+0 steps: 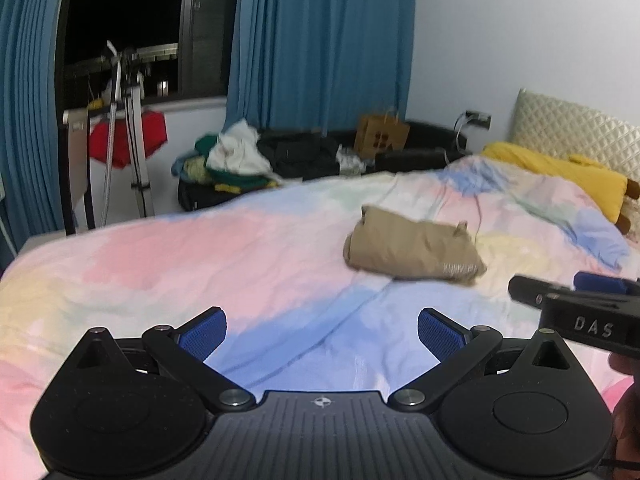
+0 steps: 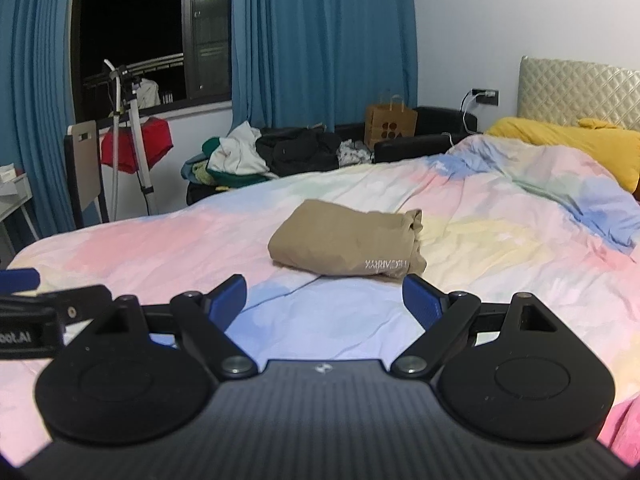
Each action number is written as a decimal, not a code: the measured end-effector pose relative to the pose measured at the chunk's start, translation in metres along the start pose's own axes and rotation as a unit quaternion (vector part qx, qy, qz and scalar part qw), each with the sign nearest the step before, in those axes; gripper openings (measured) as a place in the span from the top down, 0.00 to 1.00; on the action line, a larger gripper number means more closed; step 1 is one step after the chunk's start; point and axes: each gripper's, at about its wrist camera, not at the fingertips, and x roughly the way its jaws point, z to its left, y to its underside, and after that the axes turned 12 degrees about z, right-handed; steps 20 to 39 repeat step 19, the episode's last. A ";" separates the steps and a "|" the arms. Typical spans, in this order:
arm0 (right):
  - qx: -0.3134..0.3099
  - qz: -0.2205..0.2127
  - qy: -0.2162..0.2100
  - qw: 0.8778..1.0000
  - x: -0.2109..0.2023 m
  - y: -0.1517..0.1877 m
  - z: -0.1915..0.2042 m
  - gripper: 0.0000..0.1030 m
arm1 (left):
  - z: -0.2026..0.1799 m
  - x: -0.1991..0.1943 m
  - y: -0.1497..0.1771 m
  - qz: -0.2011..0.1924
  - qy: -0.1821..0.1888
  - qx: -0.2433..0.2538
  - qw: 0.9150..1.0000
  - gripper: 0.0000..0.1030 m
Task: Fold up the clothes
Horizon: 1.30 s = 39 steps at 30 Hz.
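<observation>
A tan garment (image 1: 412, 249), folded into a compact bundle with pale lettering on its near edge, lies on the pastel bedspread (image 1: 240, 256). It also shows in the right wrist view (image 2: 348, 242), in the middle of the bed (image 2: 500, 248). My left gripper (image 1: 322, 330) is open and empty, held above the bedspread well short of the garment and to its left. My right gripper (image 2: 324, 300) is open and empty, just in front of the garment's near edge. The right gripper shows at the right edge of the left wrist view (image 1: 576, 304); the left gripper shows at the left edge of the right wrist view (image 2: 36, 312).
A yellow pillow (image 2: 568, 140) lies by the quilted headboard (image 2: 576, 88). Beyond the bed's far side are a pile of clothes (image 2: 236, 156), black bags (image 2: 300, 150), a paper bag (image 2: 390, 126), a tripod (image 2: 132, 136) and a chair (image 2: 86, 164). Blue curtains (image 2: 320, 40) frame a dark window.
</observation>
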 end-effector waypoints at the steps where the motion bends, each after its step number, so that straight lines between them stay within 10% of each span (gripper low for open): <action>1: -0.001 0.001 0.001 1.000 0.000 0.000 0.001 0.16 | 0.001 0.002 0.001 0.006 -0.001 -0.001 1.000 0.00; 39: -0.004 -0.004 0.007 1.000 0.000 0.000 0.003 0.16 | 0.002 -0.004 0.002 -0.003 -0.013 -0.009 1.000 0.00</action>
